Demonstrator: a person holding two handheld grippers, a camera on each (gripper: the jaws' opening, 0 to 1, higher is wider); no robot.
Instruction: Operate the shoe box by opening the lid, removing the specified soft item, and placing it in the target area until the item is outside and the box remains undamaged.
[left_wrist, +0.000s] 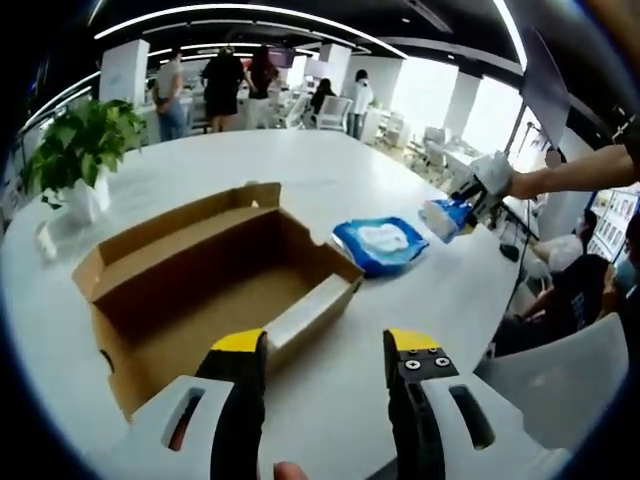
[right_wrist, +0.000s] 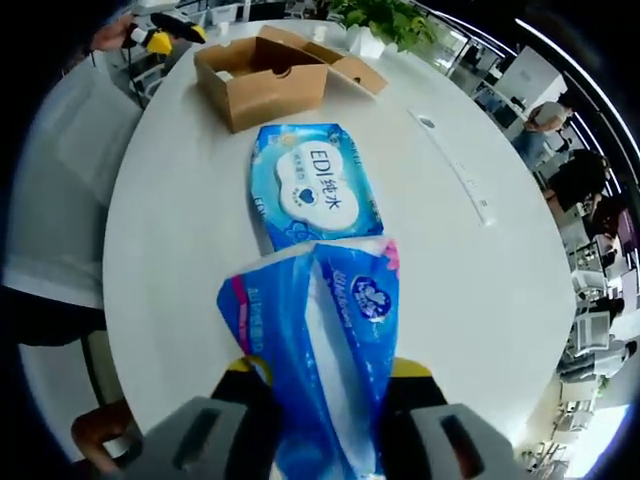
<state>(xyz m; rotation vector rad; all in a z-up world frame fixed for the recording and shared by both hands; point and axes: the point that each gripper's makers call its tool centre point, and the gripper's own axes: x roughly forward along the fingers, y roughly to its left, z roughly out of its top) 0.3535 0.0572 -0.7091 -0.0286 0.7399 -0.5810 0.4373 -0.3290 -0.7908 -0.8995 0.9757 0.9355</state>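
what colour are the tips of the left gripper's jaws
Yellow tips on black jaws of the left gripper, clearest in the left gripper view.

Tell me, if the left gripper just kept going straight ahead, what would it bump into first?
Probably the open cardboard shoe box: its near corner lies just beyond the left gripper, though depth is unclear.

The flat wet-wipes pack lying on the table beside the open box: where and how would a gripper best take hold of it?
The wet-wipes pack lies flat on the white table, label up, apart from the cardboard box. Its thin crimped end seam, the one nearest the right gripper, looks like the best hold: come in low along the table and pinch that edge. The broad face is probably too wide for the jaws. The right gripper is currently shut on a tissue pack.
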